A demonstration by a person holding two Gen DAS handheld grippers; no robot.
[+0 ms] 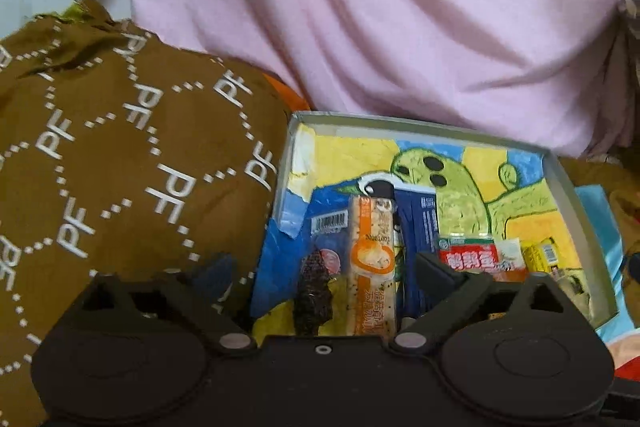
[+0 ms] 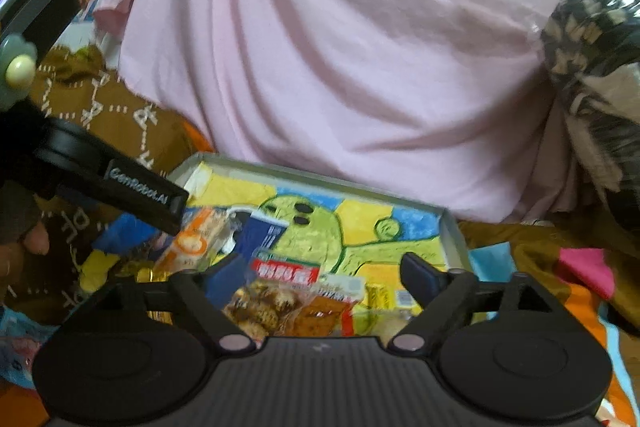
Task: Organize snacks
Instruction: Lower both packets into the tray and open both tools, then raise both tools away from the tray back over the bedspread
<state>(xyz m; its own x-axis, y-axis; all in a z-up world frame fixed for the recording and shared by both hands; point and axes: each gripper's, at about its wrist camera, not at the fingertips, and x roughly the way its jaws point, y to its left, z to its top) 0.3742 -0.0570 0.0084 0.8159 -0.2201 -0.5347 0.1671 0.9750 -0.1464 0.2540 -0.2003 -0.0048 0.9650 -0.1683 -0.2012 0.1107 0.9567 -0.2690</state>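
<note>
Nearest in the left wrist view, the left hand-held gripper (image 1: 326, 269) stands with its jaws spread wide, nothing pressed between them. An orange-and-white snack bar (image 1: 372, 267) lies in the gap, lengthwise, touching neither finger, and a dark seaweed-like packet (image 1: 314, 291) lies just to its left. Both rest in a shallow grey box (image 1: 576, 227) whose floor is a bright crayon drawing of a green cactus-like figure (image 1: 460, 195). Right of the bar is a navy blue packet (image 1: 416, 223), then a red-and-green labelled pack (image 1: 468, 255) and a small yellow packet (image 1: 544, 255) toward the right wall.

The right wrist view looks at the same box from farther right. The right hand-held gripper (image 2: 318, 269) is also wide open and empty, hovering above a clear bag of brown round snacks (image 2: 264, 303) with a red label, and a brown packet (image 2: 324, 311) beside it. Only this view shows the left tool from outside: one black finger (image 2: 140, 191), lettered in white, reaching over the box's left end above the orange-and-white bar, with a fingertip of the person's hand (image 2: 36, 239) at the left edge.

Only the left view shows in full the brown cloth printed with "PF" (image 1: 120, 155) heaped left of the box. Behind everything, in both views, hangs a pink fabric (image 1: 360, 19). The right view alone shows a black-and-cream patterned bundle under clear plastic (image 2: 592, 27) at the far right.
</note>
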